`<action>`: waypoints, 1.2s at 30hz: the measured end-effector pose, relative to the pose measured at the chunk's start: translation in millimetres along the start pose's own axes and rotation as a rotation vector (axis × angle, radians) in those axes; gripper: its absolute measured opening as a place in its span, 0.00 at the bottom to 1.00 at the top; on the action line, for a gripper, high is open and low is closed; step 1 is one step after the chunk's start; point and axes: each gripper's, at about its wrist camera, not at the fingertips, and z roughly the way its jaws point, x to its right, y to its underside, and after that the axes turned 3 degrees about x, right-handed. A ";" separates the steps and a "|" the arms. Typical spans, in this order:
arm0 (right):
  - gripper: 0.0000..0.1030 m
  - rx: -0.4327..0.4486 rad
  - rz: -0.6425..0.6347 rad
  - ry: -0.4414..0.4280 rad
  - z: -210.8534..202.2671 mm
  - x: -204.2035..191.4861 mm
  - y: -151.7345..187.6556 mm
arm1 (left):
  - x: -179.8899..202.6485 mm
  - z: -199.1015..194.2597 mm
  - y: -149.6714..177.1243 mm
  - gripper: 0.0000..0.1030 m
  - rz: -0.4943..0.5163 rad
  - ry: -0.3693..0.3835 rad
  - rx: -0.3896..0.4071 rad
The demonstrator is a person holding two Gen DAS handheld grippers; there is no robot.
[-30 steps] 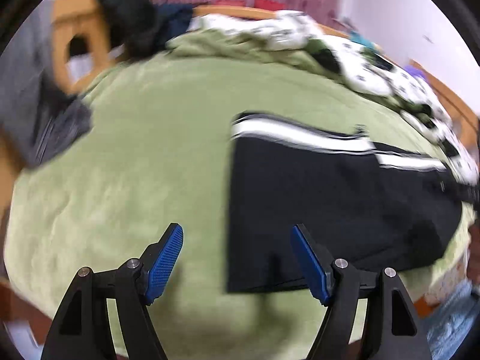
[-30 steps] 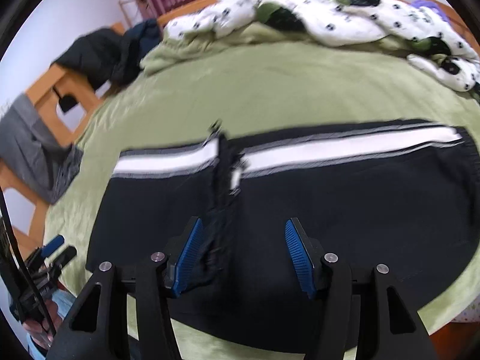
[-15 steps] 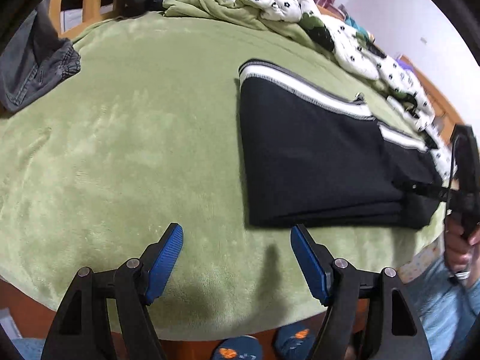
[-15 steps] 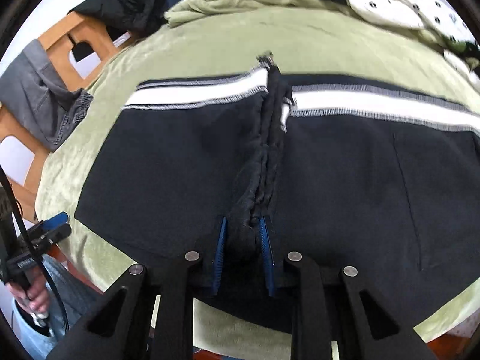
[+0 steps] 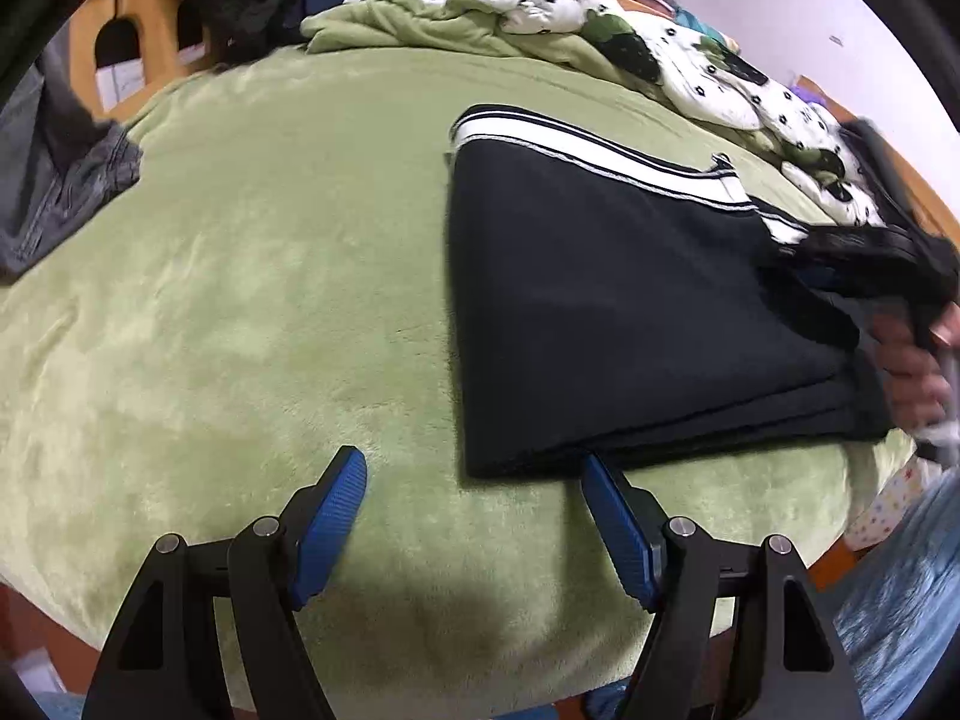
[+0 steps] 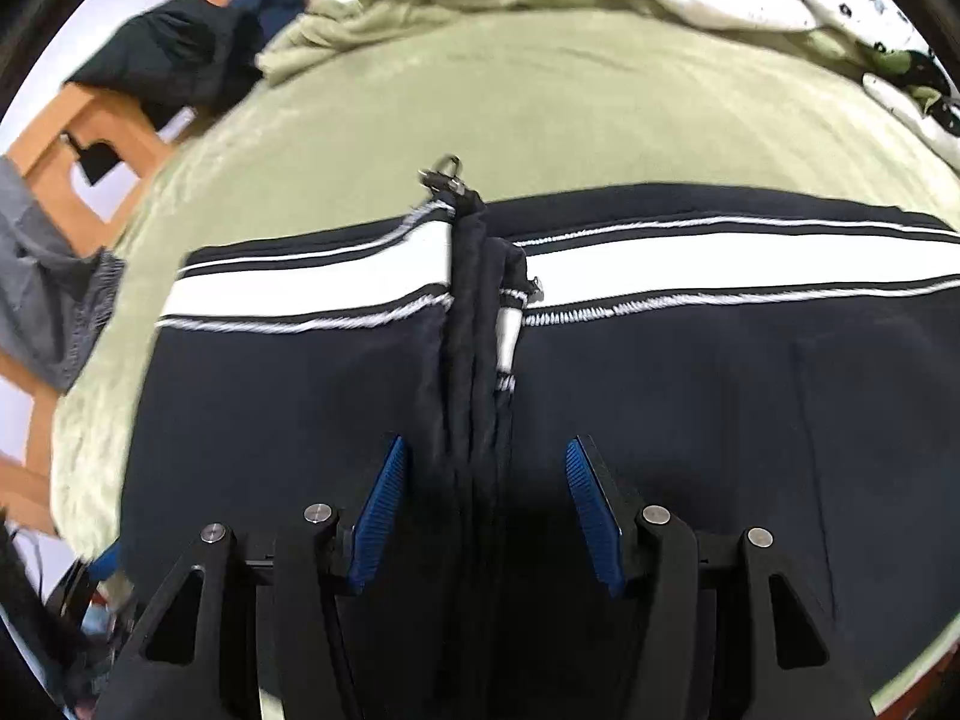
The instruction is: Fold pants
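Black pants [image 5: 606, 306] with a white side stripe lie folded flat on the green bed cover [image 5: 240, 300]. My left gripper [image 5: 474, 516] is open and empty, just off the pants' near left corner. In the right wrist view the pants [image 6: 270, 396] fill the lower frame, with a bunched ridge of fabric [image 6: 477, 360] running up the middle. My right gripper [image 6: 480, 504] is open, its blue pads either side of that ridge and apart from it. The right gripper also shows blurred in the left wrist view [image 5: 870, 258], over the pants' far end.
A white spotted duvet and green blanket [image 5: 540, 12] are piled along the bed's far side. Dark clothes [image 6: 156, 60] hang on a wooden frame [image 6: 72, 132] at the left. Grey clothing [image 5: 54, 180] lies at the bed's left edge.
My right gripper was shut on the bunched fabric ridge half a second ago and has now opened, letting it go. My left gripper stays open and has come closer to the pants' corner.
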 end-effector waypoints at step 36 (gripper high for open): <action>0.12 0.179 0.035 -0.005 -52.7 56.2 -7.5 | -0.9 -19.1 11.8 0.70 -0.113 0.130 0.133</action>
